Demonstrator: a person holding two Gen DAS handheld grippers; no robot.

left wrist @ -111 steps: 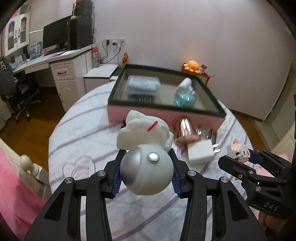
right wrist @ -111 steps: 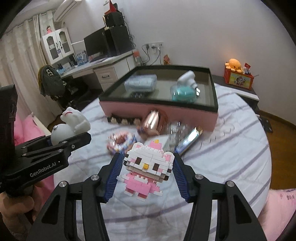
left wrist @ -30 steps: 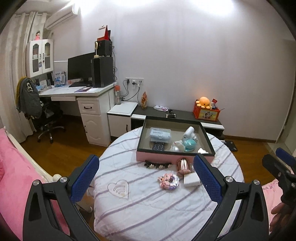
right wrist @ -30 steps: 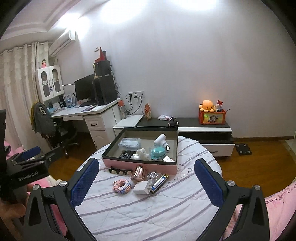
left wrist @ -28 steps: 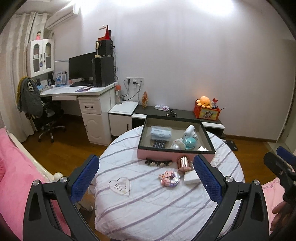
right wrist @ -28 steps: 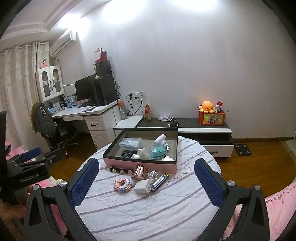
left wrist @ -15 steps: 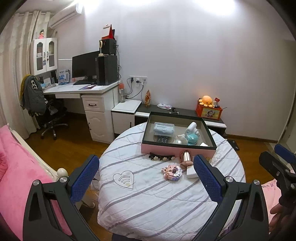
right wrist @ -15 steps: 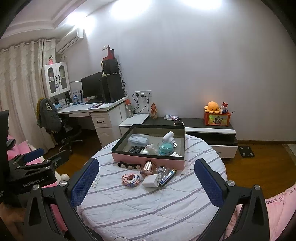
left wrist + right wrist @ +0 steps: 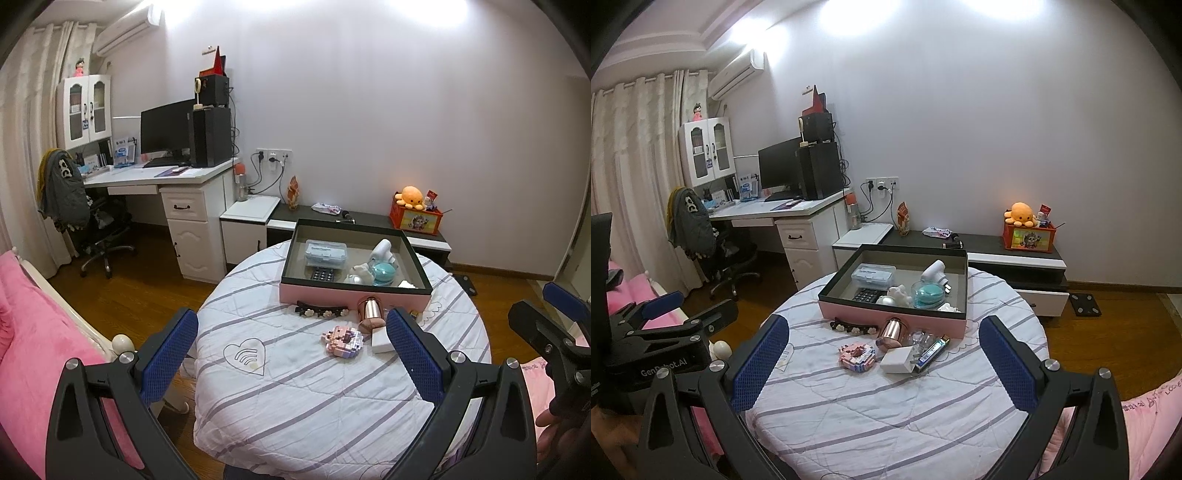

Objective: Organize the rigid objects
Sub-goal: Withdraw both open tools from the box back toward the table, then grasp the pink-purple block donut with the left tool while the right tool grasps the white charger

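A pink box with a dark rim [image 9: 354,293] [image 9: 886,317] stands at the far side of the round table [image 9: 295,406]. In it lie a clear case [image 9: 325,252], a calculator [image 9: 323,274], a white rabbit figure [image 9: 360,274] and a teal round item [image 9: 383,273]. In front of the box lie a flowered hair clip [image 9: 321,309], a rose-gold cup [image 9: 369,312], a pink block toy [image 9: 343,340] [image 9: 857,354] and a white adapter [image 9: 899,362]. My left gripper [image 9: 291,347] and right gripper [image 9: 886,350] are both open and empty, held back from the table.
A pink bed [image 9: 29,350] is at the left. A white desk [image 9: 166,181] with a monitor and an office chair [image 9: 99,225] stand behind it. A low cabinet [image 9: 1008,254] with an orange plush is behind the table. Wooden floor surrounds the table.
Earlier the left gripper held the rabbit figure and the right held a block cat; both are now open and far back. The rabbit figure lies in the box.
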